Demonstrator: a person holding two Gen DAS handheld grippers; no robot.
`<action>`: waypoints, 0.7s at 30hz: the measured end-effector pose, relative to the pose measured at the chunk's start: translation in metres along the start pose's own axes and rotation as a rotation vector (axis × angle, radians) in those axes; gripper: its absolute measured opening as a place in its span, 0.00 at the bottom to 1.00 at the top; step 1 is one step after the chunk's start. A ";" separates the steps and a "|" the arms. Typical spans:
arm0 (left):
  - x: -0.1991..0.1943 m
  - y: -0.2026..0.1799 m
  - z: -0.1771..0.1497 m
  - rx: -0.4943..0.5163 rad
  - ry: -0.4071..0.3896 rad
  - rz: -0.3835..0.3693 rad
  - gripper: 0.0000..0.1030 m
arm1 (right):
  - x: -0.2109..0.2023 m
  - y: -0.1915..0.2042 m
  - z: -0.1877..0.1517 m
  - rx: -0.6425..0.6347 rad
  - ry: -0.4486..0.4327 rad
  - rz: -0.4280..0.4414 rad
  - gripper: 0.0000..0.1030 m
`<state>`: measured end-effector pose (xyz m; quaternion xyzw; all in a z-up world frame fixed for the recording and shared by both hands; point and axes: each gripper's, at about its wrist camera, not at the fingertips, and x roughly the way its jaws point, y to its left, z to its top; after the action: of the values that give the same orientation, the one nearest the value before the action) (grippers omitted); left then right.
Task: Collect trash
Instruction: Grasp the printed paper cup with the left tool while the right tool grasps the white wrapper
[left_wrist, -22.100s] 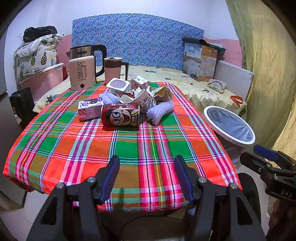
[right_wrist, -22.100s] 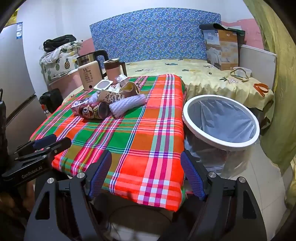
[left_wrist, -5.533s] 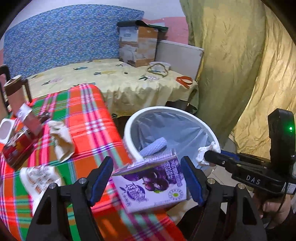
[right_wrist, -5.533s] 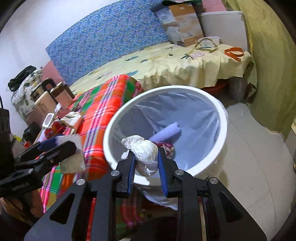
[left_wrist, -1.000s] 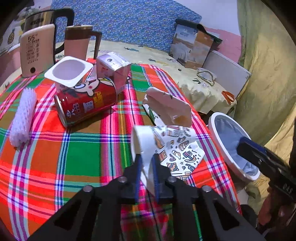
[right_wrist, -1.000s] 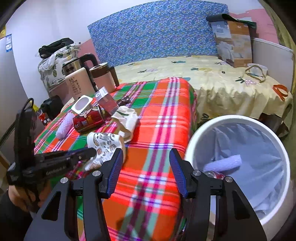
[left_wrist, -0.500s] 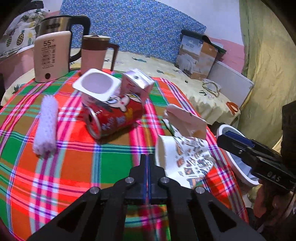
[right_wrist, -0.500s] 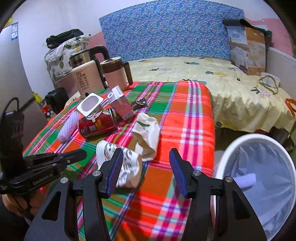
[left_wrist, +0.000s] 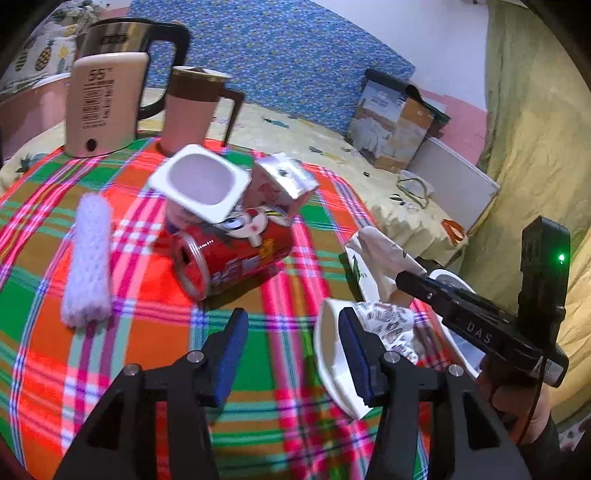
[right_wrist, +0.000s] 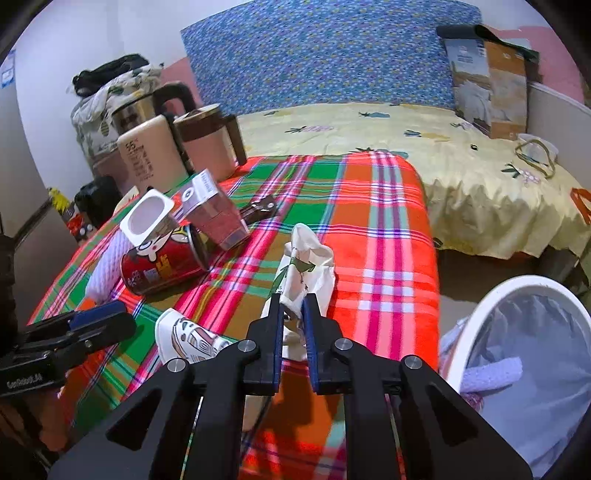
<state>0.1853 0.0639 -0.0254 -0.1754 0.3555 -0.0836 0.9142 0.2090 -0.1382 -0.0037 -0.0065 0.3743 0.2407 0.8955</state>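
The pale kettle (left_wrist: 104, 107) read "55", and "DAS" showed on the right gripper (right_wrist: 293, 308), which had closed on the crumpled paper bag (right_wrist: 304, 266) on the plaid tablecloth (right_wrist: 380, 229). The left gripper (left_wrist: 291, 332), pinched shut half a second before, now stood wide, one finger inside the printed paper cup (left_wrist: 334, 354) lying near the table's edge.

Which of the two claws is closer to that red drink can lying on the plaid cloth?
Left. The left claw is open just in front of the red can, beside the patterned paper cup. The right claw sits farther off, shut on the crumpled white paper bag.
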 end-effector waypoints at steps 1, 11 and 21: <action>0.004 -0.002 0.001 0.004 0.008 -0.005 0.53 | -0.003 -0.003 -0.001 0.007 -0.003 0.000 0.12; 0.045 -0.029 0.000 0.057 0.128 -0.080 0.61 | -0.027 -0.033 -0.014 0.082 -0.018 -0.012 0.12; 0.045 -0.055 -0.014 0.079 0.145 -0.059 0.61 | -0.034 -0.034 -0.030 0.089 0.000 0.004 0.12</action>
<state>0.2072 -0.0033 -0.0415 -0.1434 0.4120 -0.1370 0.8894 0.1832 -0.1883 -0.0075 0.0340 0.3845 0.2256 0.8945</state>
